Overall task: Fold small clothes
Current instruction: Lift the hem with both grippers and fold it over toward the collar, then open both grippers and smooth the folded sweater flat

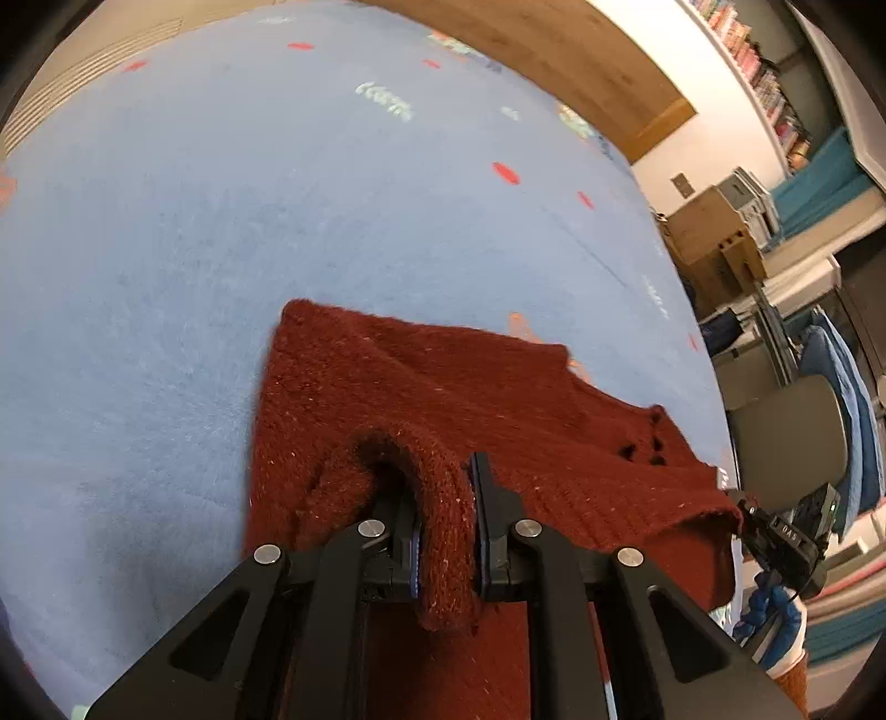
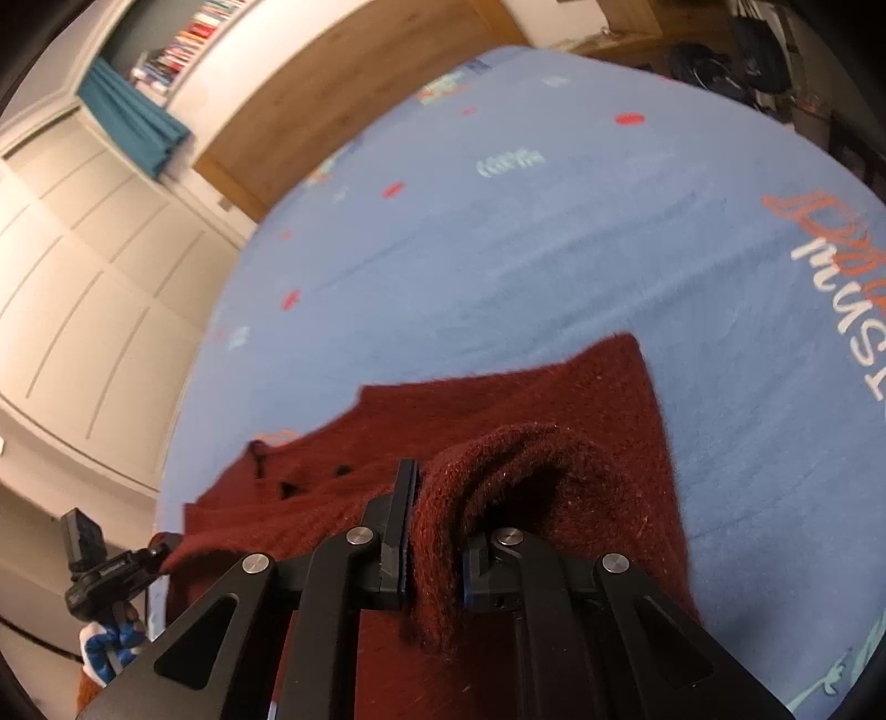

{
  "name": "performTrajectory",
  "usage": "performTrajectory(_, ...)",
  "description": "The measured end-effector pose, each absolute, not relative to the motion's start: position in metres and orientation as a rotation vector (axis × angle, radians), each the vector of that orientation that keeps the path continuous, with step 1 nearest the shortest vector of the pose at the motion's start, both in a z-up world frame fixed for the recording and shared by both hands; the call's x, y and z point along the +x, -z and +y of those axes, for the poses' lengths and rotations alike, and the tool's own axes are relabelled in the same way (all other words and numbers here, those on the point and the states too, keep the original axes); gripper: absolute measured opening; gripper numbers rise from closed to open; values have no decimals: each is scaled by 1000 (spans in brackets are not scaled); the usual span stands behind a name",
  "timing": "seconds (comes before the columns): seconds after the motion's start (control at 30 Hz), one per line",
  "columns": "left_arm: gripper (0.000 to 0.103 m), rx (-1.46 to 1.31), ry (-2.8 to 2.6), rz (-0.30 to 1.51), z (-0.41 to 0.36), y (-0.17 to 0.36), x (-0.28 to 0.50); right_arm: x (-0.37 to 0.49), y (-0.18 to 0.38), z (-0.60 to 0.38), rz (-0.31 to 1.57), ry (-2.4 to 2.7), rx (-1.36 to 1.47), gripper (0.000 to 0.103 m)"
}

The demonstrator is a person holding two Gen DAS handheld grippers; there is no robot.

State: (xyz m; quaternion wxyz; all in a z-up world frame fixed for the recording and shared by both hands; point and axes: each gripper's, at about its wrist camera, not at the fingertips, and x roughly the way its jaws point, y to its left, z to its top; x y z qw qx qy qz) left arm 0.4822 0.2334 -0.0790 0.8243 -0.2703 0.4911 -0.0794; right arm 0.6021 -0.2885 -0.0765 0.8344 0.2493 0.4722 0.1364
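Bed cover: a big light blue blanket (image 1: 232, 221) lay flat, with small red spots and some printed letters.
Floor: brown wood (image 1: 559, 50) showed past the far edge of the blanket.
Wall: it was plain white (image 1: 714, 116).
Shelf: a long white shelf (image 1: 758, 72) held rows of colourful books.
Doors: pale cupboard doors (image 2: 83, 266) with panels stood on one side.
Curtain: a blue-green cloth (image 2: 133, 127) hung near the books.
Boxes: brown cardboard boxes (image 1: 709, 238) sat by the wall.
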Motion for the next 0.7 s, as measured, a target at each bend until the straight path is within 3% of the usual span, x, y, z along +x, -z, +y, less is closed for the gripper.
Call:
performTrajectory(0.17, 24, -627, 189, 1052, 243, 87, 486, 613, 99, -293, 1034, -253, 566, 25)
performTrajectory(0.37, 41, -647, 200, 1016, 252, 70, 481, 617, 95, -306, 1003, -230, 594, 53)
performTrajectory(0.47, 60, -628, 144, 979, 258, 57, 476, 616, 85, -314, 980, -207, 583, 59)
performTrajectory(0.7, 61, -469, 109, 904, 234, 27, 467, 606, 49, -294, 897, -188, 381, 61)
